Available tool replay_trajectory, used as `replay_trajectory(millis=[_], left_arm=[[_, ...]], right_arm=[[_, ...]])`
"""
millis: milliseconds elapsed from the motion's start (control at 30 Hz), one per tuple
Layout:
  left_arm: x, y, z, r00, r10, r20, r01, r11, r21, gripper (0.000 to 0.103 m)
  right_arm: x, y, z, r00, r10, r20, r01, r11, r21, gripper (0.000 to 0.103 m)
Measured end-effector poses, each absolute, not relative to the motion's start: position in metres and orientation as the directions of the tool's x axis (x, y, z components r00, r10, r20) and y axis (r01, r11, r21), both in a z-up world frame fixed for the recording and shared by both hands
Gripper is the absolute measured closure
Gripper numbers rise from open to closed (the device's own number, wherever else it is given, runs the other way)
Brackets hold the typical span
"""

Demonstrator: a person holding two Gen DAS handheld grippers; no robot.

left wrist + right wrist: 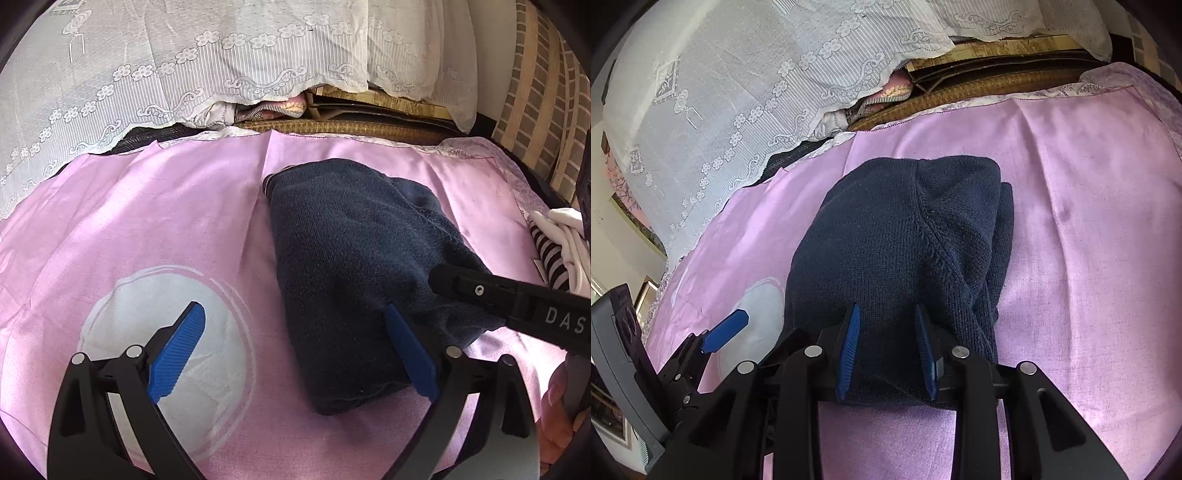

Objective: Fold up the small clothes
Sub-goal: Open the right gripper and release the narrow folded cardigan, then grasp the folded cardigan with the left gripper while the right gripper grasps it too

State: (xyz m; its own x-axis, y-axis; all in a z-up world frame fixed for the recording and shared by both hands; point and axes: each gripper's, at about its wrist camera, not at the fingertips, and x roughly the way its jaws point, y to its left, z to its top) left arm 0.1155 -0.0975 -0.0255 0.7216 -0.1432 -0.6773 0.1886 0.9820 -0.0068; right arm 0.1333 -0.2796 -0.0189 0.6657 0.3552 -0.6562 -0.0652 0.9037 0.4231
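A dark navy knitted garment (347, 258) lies folded into a thick bundle on a pink sheet (166, 206). My left gripper (295, 310) is open, its right blue pad touching the bundle's near edge and its left pad over the sheet. In the right wrist view the same garment (897, 236) fills the middle. My right gripper (886, 310) is partly open with its blue pads resting on the garment's near end, holding nothing that I can see. The right gripper's black body also shows in the left wrist view (517, 299).
A white lace curtain (129, 74) hangs behind the sheet, with a woven mat and bundled fabrics (273, 109) under it. Striped and white clothes (557, 247) lie at the sheet's right edge. A white circle print (159, 332) marks the sheet at near left.
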Motion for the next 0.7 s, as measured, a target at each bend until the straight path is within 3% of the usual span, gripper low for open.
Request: replay_trajectory(millis=[467,700], left_arm=[[0.108,-0.094,-0.009,0.751,-0.15,-0.643,0.179,0.984,-0.02,0.009],[0.115,-0.094,-0.017,0.727,-0.157,-0.669,0.187,0.982,-0.027,0.009]], right_arm=[[0.127,-0.291,0.002,0.716,0.337,-0.611,-0.056,0.901,0.431,0.063],[0.127,-0.289,0.001,0.715,0.336,-0.613,-0.058,0.903,0.426,0.062]])
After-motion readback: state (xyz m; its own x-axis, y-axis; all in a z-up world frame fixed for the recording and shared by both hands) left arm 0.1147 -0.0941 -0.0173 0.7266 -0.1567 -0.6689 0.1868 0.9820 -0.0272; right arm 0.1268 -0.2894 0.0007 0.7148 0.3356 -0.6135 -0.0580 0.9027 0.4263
